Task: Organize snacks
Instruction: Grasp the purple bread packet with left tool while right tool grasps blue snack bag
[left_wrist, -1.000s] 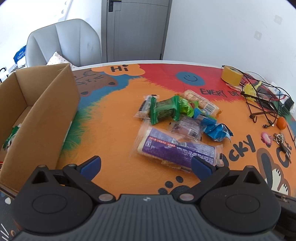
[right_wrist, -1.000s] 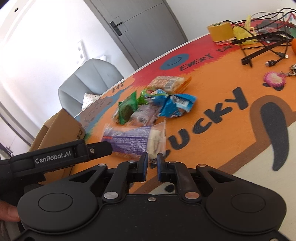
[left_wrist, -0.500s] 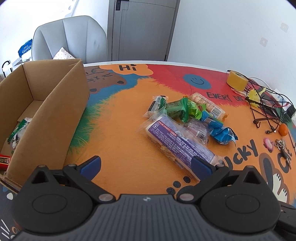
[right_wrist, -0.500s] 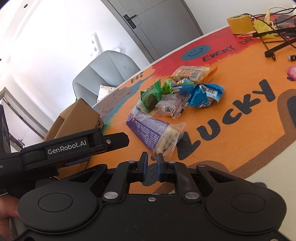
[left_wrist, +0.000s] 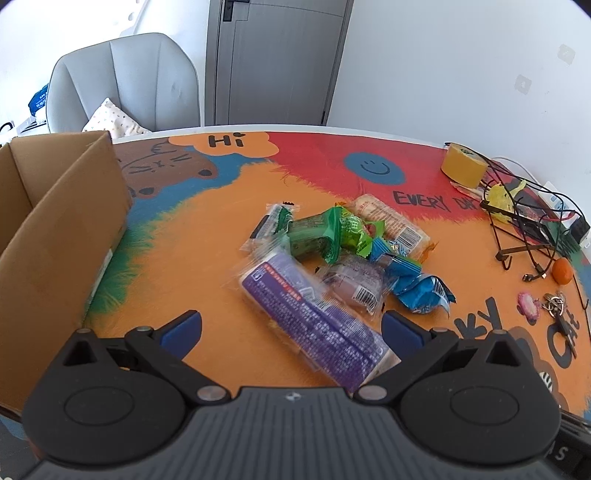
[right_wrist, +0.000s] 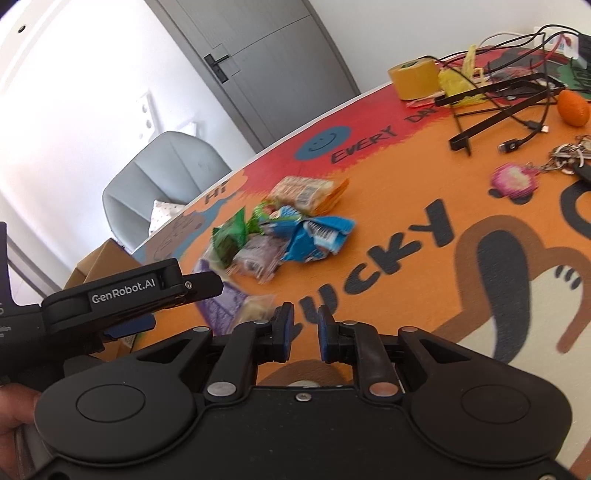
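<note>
A pile of snack packets lies mid-table: a long purple cracker pack (left_wrist: 314, 325), green packets (left_wrist: 325, 236), a blue packet (left_wrist: 421, 291), a purplish small packet (left_wrist: 354, 284) and an orange-tan biscuit pack (left_wrist: 391, 221). My left gripper (left_wrist: 291, 330) is open, its blue pads on either side of the purple pack's near end, not touching it. My right gripper (right_wrist: 306, 334) is nearly closed with a small gap, empty, low over the mat to the right of the purple pack (right_wrist: 221, 306). The left gripper (right_wrist: 122, 299) shows in the right wrist view.
An open cardboard box (left_wrist: 59, 236) stands at the left. At the right are a tape roll (left_wrist: 463, 166), a tangle of cables and a wire stand (left_wrist: 524, 225), a small orange (left_wrist: 562, 271), keys and a pink charm (left_wrist: 528, 306). A grey chair (left_wrist: 125, 81) stands behind the table.
The left gripper has moved forward so the purple pack now lies between its open fingers. The right gripper has swung right and its fingers have parted slightly.
</note>
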